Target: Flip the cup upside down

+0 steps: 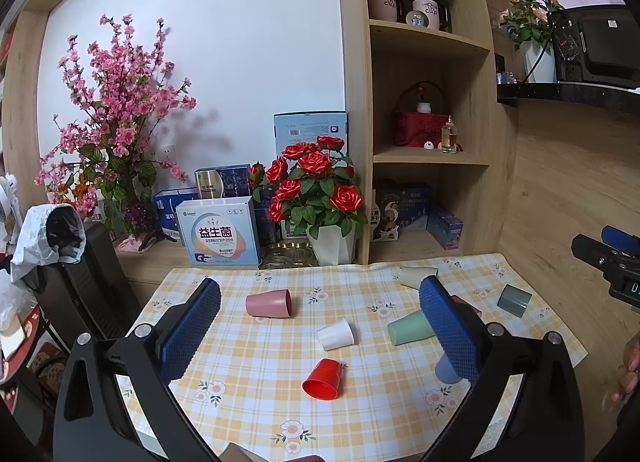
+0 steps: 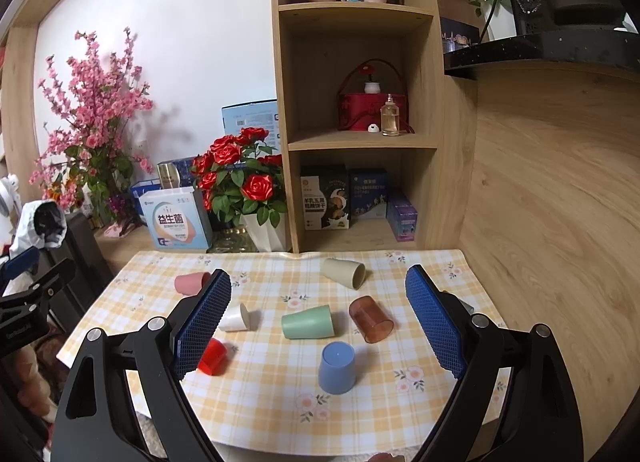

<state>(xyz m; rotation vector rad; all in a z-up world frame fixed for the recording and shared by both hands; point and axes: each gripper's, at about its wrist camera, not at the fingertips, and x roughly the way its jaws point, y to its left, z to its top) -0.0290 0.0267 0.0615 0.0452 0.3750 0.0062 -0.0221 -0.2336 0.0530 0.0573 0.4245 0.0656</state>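
Several cups sit on the checked tablecloth (image 1: 256, 394). In the left wrist view a pink cup (image 1: 269, 303), a white cup (image 1: 336, 334), a red cup (image 1: 323, 379) and a green cup (image 1: 409, 327) lie on their sides; a grey cup (image 1: 514, 300) stands upside down. In the right wrist view a blue cup (image 2: 337, 367) stands upside down, and green (image 2: 307, 321), brown (image 2: 370, 319), beige (image 2: 344, 272), white (image 2: 235, 317), red (image 2: 212, 356) and pink (image 2: 191, 283) cups lie on their sides. My left gripper (image 1: 320, 332) and right gripper (image 2: 320, 326) hover open and empty above the cups.
A white pot of red roses (image 1: 316, 198) and boxes (image 1: 218, 232) stand behind the table. A wooden shelf unit (image 2: 360, 102) rises at the back with mugs, a red basket and boxes. A wood-panel wall (image 2: 540, 202) is on the right. A black chair (image 1: 80, 282) stands left.
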